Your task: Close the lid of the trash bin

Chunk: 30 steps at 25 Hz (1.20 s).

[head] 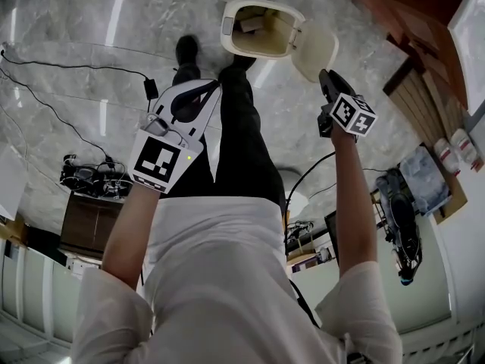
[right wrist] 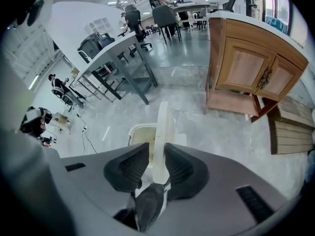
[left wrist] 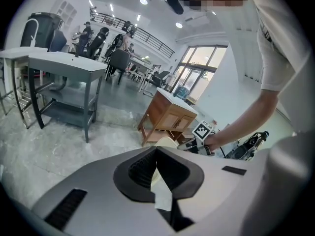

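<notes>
Trash bin [head: 227,29] sits on the floor with its lid [head: 314,51] standing open, edge-on to me. My right hand-held gripper [right wrist: 157,145] is clamped on the lid's free edge. It's probably light, stiff plastic that swings easily. Left hand-held gripper [left wrist: 155,149] has its jaws together.

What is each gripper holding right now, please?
Left gripper: closed on a pale strip; what that is cannot be told.
Right gripper: closed on the upright bin lid.
</notes>
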Each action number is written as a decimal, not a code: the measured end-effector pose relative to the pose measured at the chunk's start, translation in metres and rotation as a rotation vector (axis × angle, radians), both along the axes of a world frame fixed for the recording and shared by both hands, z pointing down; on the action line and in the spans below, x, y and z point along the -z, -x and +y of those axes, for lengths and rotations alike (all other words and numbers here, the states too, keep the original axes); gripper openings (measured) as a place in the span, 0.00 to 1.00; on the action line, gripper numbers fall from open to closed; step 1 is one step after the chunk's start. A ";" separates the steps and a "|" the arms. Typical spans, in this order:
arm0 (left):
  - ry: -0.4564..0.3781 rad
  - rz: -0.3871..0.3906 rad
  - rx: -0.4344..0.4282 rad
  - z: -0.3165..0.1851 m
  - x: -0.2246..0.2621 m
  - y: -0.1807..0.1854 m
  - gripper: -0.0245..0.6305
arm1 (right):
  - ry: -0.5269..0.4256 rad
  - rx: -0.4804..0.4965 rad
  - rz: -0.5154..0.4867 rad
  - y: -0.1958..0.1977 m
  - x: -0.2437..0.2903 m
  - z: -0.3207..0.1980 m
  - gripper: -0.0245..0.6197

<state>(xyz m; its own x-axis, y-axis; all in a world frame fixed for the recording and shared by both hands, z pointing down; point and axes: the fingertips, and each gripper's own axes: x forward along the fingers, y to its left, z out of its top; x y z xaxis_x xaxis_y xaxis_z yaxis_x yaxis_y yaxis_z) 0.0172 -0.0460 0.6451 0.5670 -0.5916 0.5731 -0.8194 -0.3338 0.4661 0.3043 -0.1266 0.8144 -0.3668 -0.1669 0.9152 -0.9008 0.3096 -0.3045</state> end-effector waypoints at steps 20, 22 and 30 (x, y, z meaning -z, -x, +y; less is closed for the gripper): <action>0.035 0.016 0.058 0.015 -0.019 0.030 0.07 | 0.023 0.031 -0.117 0.084 -0.014 0.029 0.22; 0.049 0.021 0.070 0.016 -0.023 0.033 0.07 | 0.026 0.049 -0.123 0.094 -0.017 0.031 0.22; 0.043 0.019 0.070 0.020 -0.037 0.033 0.07 | 0.007 0.196 -0.077 0.131 -0.039 0.043 0.22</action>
